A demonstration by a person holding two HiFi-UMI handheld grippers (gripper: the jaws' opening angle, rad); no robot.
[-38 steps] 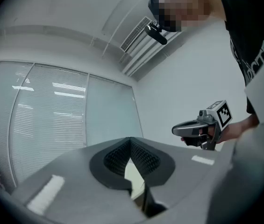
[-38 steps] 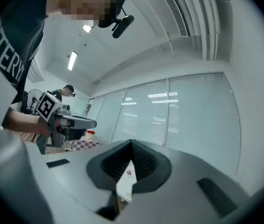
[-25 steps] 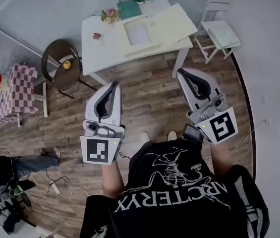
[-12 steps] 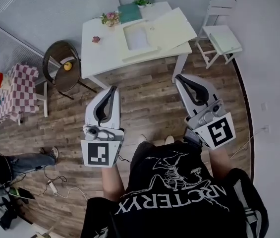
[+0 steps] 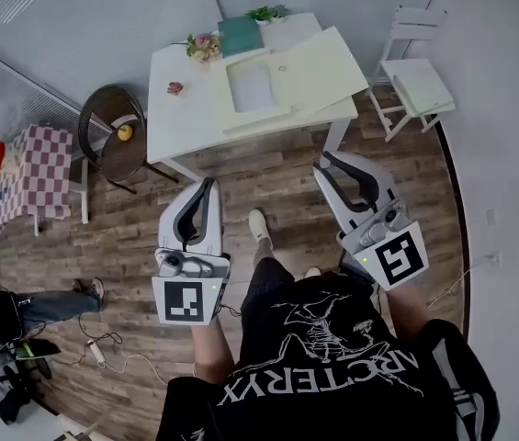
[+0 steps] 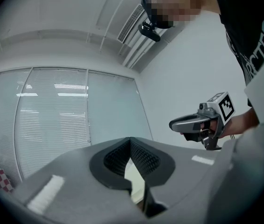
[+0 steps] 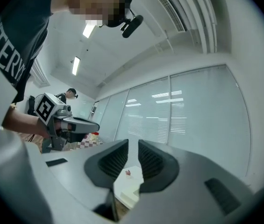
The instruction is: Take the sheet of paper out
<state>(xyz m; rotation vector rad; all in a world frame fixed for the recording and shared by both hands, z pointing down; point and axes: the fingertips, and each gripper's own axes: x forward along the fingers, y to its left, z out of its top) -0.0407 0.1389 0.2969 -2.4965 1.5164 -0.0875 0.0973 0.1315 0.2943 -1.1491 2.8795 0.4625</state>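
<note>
Nothing of the task proper had been done. The sheet of paper [image 5: 252, 87] lay flat inside a shallow cream box [image 5: 232, 107] on the white worktop [image 5: 181, 122], at about 12 o'clock from the person and well apart from both claws. The box's lid [image 5: 319, 58] lay flat at its 3 o'clock side, so the sheet looked exposed and ready to be lifted. I judged that the whole approach, the grasp and the lift-out were all left to do.

The left claw [image 5: 210, 182] was closed and empty, its pad tips meeting in the left gripper view with only the far worktop showing in the gap below them. The right claw [image 5: 323, 162] was drawn in as well, with a thin slit between the pads and nothing in it. Both hung over the wooden floor [image 5: 277, 177], pointing toward 12 o'clock.

The sheet was a pale rectangle, small in the head view. Its long axis seemed to run close to 12-to-6 — tipped a little toward 11-to-5, in line with the box's sides. One short edge faced the person at 6 o'clock, which probably made it the easiest edge to pinch. Whether the sheet sat loose or tucked under anything could not be told.
</note>
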